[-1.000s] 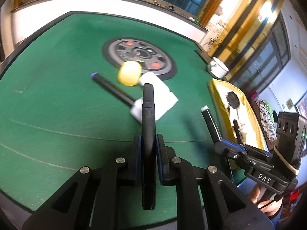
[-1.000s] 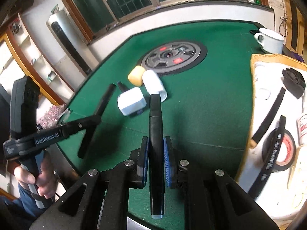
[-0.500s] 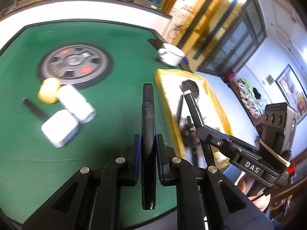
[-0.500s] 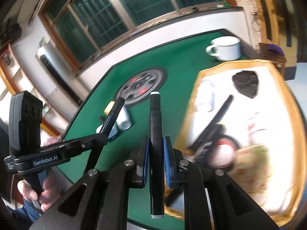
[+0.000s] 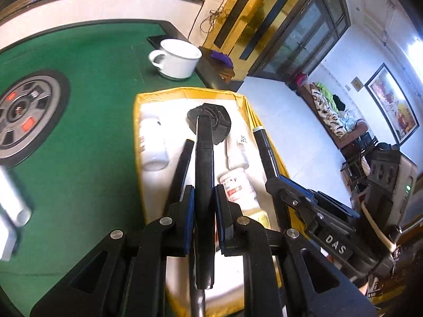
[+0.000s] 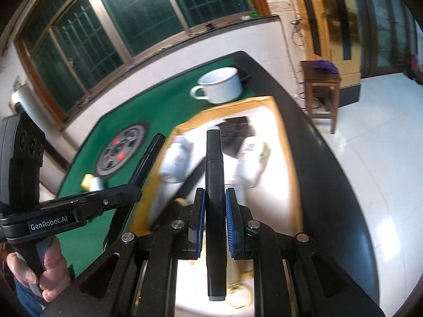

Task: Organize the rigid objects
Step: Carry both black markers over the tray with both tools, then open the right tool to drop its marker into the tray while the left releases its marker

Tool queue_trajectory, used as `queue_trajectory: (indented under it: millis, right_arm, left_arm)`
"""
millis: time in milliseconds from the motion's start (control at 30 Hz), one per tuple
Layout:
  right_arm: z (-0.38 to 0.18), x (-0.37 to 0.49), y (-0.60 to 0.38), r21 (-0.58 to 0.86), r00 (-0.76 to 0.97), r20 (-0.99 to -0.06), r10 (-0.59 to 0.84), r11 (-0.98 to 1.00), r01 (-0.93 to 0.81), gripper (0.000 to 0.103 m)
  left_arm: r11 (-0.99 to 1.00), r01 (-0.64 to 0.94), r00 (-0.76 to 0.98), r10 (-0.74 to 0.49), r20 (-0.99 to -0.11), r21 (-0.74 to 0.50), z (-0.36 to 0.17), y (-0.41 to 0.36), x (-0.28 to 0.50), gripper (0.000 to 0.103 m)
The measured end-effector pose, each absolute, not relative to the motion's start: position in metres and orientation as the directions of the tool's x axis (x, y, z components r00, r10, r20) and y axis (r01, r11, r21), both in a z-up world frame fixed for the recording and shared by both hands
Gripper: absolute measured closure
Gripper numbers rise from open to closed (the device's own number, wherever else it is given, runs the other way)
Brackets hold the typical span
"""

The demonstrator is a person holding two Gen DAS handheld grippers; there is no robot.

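Observation:
My left gripper [image 5: 204, 200] is shut on a black marker [image 5: 204, 155] that sticks out forward over the yellow-rimmed tray [image 5: 136, 121]. My right gripper [image 6: 215, 206] is shut on a second black marker [image 6: 214, 163] with a pale tip, also above the tray [image 6: 277, 121]. In each view the other gripper shows beside it, the right gripper [image 5: 276, 185] on one side and the left gripper [image 6: 132, 190] on the other, side by side. In the tray lie white bottles [image 5: 152, 145], a black crumpled thing [image 5: 220, 124] and a black strip [image 5: 182, 163].
A white mug [image 5: 178, 58] stands on the green table [image 5: 92, 145] behind the tray. A round wheel-like panel [image 5: 26, 113] is set in the table's middle. White cylinders [image 5: 13, 198] and a yellow piece [image 6: 87, 181] lie at the left. A wooden stool [image 6: 321, 79] stands past the table edge.
Both grippers, each still shut on its marker, have swung from above the green felt and the white and yellow pieces to above the yellow tray.

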State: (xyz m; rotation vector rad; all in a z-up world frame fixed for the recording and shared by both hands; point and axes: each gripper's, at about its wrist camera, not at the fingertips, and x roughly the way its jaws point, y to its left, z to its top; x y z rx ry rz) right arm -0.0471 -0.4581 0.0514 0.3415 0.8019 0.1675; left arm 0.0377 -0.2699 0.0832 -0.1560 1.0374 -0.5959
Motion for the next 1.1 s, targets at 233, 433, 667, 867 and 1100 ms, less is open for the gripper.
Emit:
queue_trajectory:
  millis: [233, 433, 667, 867, 1100]
  right_arm:
    - [0.042, -0.042, -0.472, 0.337, 0.666, -0.708, 0.232, 0.941, 0.03, 0.09]
    - [0.034, -0.038, -0.475, 0.318, 0.647, -0.729, 0.222, 0.948, 0.033, 0.09]
    - [0.031, -0.036, -0.474, 0.299, 0.642, -0.74, 0.203, 0.953, 0.044, 0.089]
    - [0.032, -0.037, -0.476, 0.299, 0.643, -0.74, 0.196, 0.953, 0.054, 0.089]
    - [0.037, -0.042, -0.474, 0.282, 0.648, -0.742, 0.175, 0.957, 0.064, 0.087]
  left_arm:
    - [0.851, 0.365, 0.337, -0.498, -0.799, -0.377, 0.061, -0.287, 0.059, 0.091]
    - [0.855, 0.355, 0.32, -0.491, -0.81, -0.378, 0.051, -0.289, 0.065, 0.091]
    - [0.85, 0.352, 0.328, -0.504, -0.799, -0.392, 0.053, -0.287, 0.06, 0.091]
    - [0.847, 0.341, 0.321, -0.513, -0.796, -0.408, 0.053, -0.282, 0.057, 0.091]
    - [0.839, 0.337, 0.318, -0.529, -0.787, -0.428, 0.059, -0.279, 0.055, 0.085]
